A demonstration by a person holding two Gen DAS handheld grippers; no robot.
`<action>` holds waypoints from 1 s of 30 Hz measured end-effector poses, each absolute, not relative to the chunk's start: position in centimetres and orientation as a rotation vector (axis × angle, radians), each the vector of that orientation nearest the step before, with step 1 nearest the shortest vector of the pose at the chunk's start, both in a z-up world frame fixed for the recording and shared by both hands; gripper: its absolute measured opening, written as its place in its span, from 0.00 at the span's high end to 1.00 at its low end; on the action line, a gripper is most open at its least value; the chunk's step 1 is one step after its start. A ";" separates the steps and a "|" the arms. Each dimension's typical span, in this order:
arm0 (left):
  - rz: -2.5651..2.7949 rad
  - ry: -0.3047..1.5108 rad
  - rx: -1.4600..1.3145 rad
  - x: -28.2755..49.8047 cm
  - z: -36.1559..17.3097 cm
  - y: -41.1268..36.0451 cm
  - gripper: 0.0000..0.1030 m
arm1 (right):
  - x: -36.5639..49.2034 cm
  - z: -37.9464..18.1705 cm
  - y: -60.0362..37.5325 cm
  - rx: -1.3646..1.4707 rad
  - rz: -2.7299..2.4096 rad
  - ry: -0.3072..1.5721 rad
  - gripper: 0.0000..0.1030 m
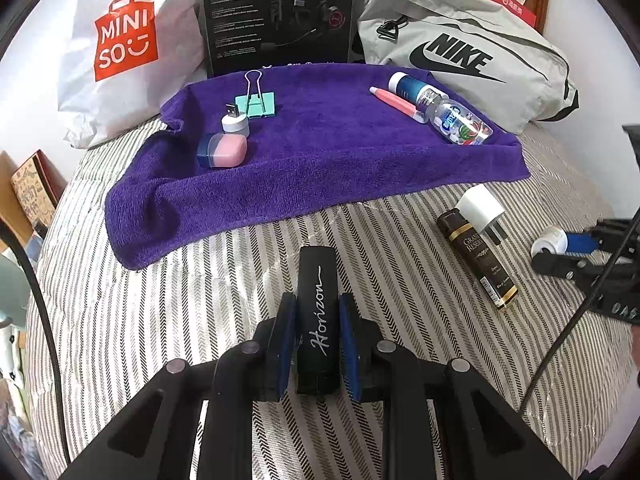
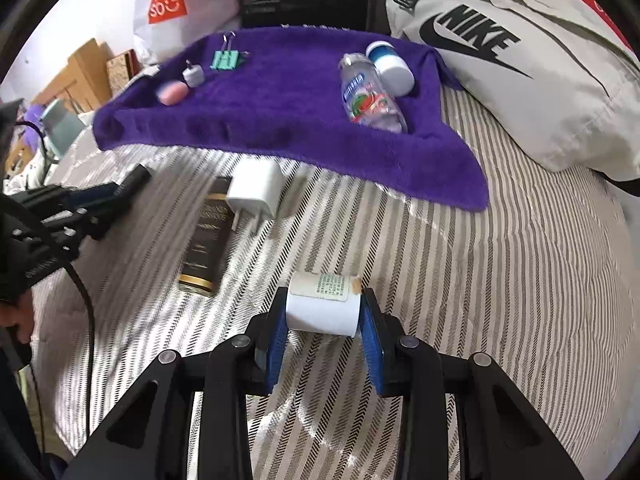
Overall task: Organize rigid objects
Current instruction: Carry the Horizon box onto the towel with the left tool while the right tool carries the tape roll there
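— Purple towel (image 1: 320, 152) seems to be the sorting ground: on its left end sit a pink-and-blue case (image 1: 222, 151), a small USB adapter (image 1: 235, 120) and a green binder clip (image 1: 258, 100); on its right end, a clear plastic bottle (image 1: 456, 120), a white-capped blue bottle (image 1: 408, 87) and a pink pen (image 1: 396, 102).

— So six placed. What's left?

— By my reckoning, four. A white wall charger (image 2: 256, 190) and a dark box with gold trim (image 2: 208, 236) lie touching on the striped bedspread (image 2: 480, 300), just off the towel's near edge. The other two are already in hand.

— Which hand has what?

— The left gripper (image 1: 318, 332) is clamped on a black "Horizon" tube (image 1: 318, 312), which runs forward between the blue pads (image 1: 286, 340) and points at the towel's near edge. The right gripper (image 2: 324, 332) squeezes a small white bottle (image 2: 324, 308) crosswise, label up, low over the bedspread.

— Are both near the towel?

— Both are short of it. I'd judge the task past halfway, with two carries in progress and the charger and box untouched.
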State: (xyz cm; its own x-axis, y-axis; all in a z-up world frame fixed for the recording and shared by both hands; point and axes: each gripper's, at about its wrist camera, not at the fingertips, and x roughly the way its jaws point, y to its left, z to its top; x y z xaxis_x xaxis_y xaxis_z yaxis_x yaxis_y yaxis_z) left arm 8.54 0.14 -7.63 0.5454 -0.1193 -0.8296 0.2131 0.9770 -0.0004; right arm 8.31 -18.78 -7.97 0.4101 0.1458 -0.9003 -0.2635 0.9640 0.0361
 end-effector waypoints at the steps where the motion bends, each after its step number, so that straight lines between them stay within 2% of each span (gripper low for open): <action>1: -0.197 0.976 0.107 8.6 -7.6 0.1 0.79 | 8.2 -8.0 -18.7 -0.118 0.253 1.112 0.67; 7: -0.196 0.970 0.105 8.6 -7.7 0.2 0.79 | 7.9 -7.9 -18.9 -0.112 0.251 1.097 0.70; 21: -0.191 0.958 0.112 8.0 -7.8 0.4 0.79 | 7.7 -8.2 -19.8 -0.057 0.288 1.105 0.70; 30: -0.214 0.963 0.040 8.0 -6.8 2.1 0.80 | 7.7 -6.3 -19.7 -0.052 0.327 1.074 0.70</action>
State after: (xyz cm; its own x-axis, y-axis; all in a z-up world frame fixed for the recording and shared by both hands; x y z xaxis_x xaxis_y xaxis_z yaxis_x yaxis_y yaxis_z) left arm 7.99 2.15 -6.83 0.5514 -0.1627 -0.8182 0.1983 0.9782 -0.0609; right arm 7.73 -19.67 -6.26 0.4335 0.2373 -0.8694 -0.2872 0.9508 0.1164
